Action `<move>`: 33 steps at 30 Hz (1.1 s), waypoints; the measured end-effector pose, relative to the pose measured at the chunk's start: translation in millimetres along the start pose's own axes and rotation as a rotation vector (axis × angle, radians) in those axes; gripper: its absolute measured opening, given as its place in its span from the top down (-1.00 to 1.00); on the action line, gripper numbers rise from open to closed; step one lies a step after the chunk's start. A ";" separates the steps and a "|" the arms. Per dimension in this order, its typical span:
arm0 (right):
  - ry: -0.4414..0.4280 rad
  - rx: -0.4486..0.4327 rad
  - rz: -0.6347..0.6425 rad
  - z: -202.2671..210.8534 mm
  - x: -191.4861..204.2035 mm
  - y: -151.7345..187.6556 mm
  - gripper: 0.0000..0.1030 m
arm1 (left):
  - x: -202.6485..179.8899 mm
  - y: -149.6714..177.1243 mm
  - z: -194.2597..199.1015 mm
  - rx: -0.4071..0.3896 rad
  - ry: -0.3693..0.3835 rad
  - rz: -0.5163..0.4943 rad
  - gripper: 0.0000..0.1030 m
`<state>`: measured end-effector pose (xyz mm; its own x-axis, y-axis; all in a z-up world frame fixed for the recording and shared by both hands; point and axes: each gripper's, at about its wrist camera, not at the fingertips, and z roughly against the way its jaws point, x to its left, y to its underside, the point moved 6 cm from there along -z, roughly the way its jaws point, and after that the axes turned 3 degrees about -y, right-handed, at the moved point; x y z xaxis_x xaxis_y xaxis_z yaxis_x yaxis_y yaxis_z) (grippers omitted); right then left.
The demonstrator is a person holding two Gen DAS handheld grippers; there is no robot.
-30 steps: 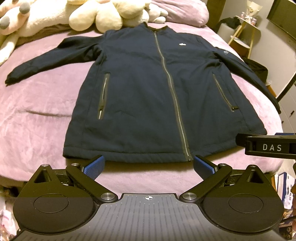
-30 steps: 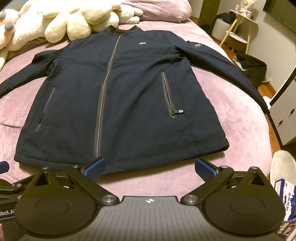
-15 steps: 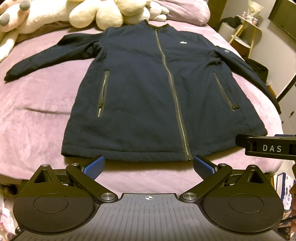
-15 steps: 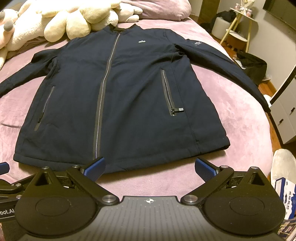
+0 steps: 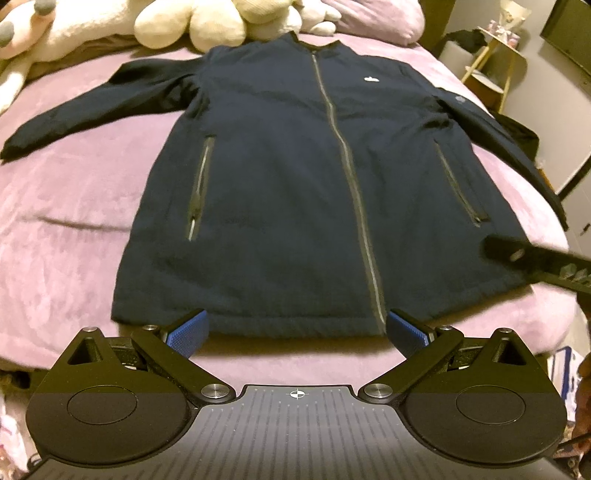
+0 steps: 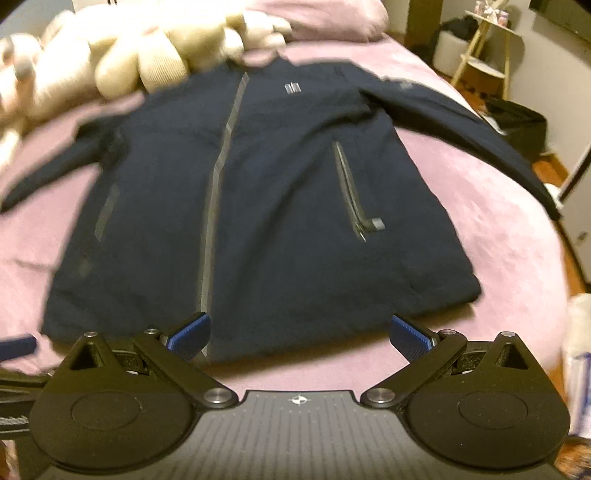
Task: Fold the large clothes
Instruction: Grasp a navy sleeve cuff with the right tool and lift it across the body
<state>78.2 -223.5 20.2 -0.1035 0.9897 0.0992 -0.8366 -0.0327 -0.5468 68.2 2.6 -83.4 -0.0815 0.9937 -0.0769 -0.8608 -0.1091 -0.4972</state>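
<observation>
A dark navy zip jacket [image 5: 295,192] lies flat and front up on a pink bed cover [image 5: 66,236], both sleeves spread out to the sides. It also shows in the right wrist view [image 6: 266,206]. My left gripper [image 5: 295,328] is open and empty, just short of the jacket's hem near the zip's lower end. My right gripper [image 6: 299,336] is open and empty at the hem, right of the zip. The right gripper's body [image 5: 539,266] shows in the left wrist view over the jacket's right hem corner.
Cream plush toys [image 5: 207,22] and a pink pillow [image 5: 373,14] lie beyond the collar. A side stand [image 5: 491,62] and dark bag [image 6: 517,125] are right of the bed. The bed's edge drops off at the right and front.
Both grippers have moved forward toward the jacket's hem; the jacket looks larger. The right wrist view is blurred from motion. The right gripper's body sits higher and tilted in the left wrist view.
</observation>
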 end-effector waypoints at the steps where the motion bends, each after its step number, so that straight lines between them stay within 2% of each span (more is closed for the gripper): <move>1: -0.033 -0.049 -0.014 0.8 -3.7 -3.2 -0.99 | 0.8 -4.3 -4.4 -0.003 -0.008 0.003 -1.00; 4: -0.091 -0.180 -0.056 -0.3 -24.0 -15.1 -0.99 | 5.8 -22.7 -20.7 -0.018 -0.026 0.029 -1.00; 6: -0.115 -0.200 -0.057 -9.0 -39.5 -25.6 -0.99 | 8.4 -39.9 -34.7 -0.036 -0.013 0.052 -1.00; 8: -0.099 -0.195 -0.106 -19.6 -63.6 -38.4 -0.99 | 9.5 -57.6 -49.9 -0.046 -0.003 0.076 -1.00; 11: -0.130 -0.273 -0.281 -31.4 -122.7 -64.0 -0.99 | 10.2 -86.3 -74.5 -0.082 -0.017 0.098 -1.00; 12: -0.144 -0.314 -0.366 -36.0 -149.9 -72.4 -0.99 | 9.3 -96.1 -82.8 -0.098 -0.027 0.096 -1.00; 16: -0.158 -0.387 -0.718 -67.7 -263.0 -94.4 -0.97 | 8.7 -125.8 -113.2 -0.143 -0.059 0.099 -1.00; 18: -0.151 -0.403 -0.883 -86.8 -311.6 -97.5 -0.72 | 11.4 -135.5 -129.9 -0.144 -0.075 0.123 -1.00; 20: -0.123 -0.403 -1.022 -107.5 -351.0 -94.3 -0.21 | 14.0 -139.6 -143.7 -0.142 -0.073 0.141 -1.00; 23: -0.075 -0.420 -1.180 -137.9 -392.3 -83.1 0.02 | 18.7 -140.1 -163.1 -0.111 -0.061 0.173 -1.00; 26: -0.093 -0.480 -1.312 -157.2 -412.0 -74.9 0.19 | 21.3 -138.1 -171.5 -0.128 -0.067 0.157 -1.00; 30: -0.140 -0.547 -1.427 -172.0 -426.5 -78.5 0.24 | 18.9 -135.6 -176.7 -0.143 -0.070 0.089 -1.00; 32: -0.143 -0.546 -1.458 -179.9 -434.3 -78.8 0.57 | 18.3 -135.3 -177.1 -0.143 -0.072 0.065 -1.00; 33: -0.141 -0.535 -1.468 -181.1 -440.0 -77.7 0.61 | 18.4 -135.5 -177.5 -0.140 -0.070 0.064 -1.00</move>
<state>286.1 -631.1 -131.6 0.5253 0.0890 0.8463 0.0299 0.9920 -0.1229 272.5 31.1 -170.9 -0.1731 0.9834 -0.0540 -0.7746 -0.1699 -0.6092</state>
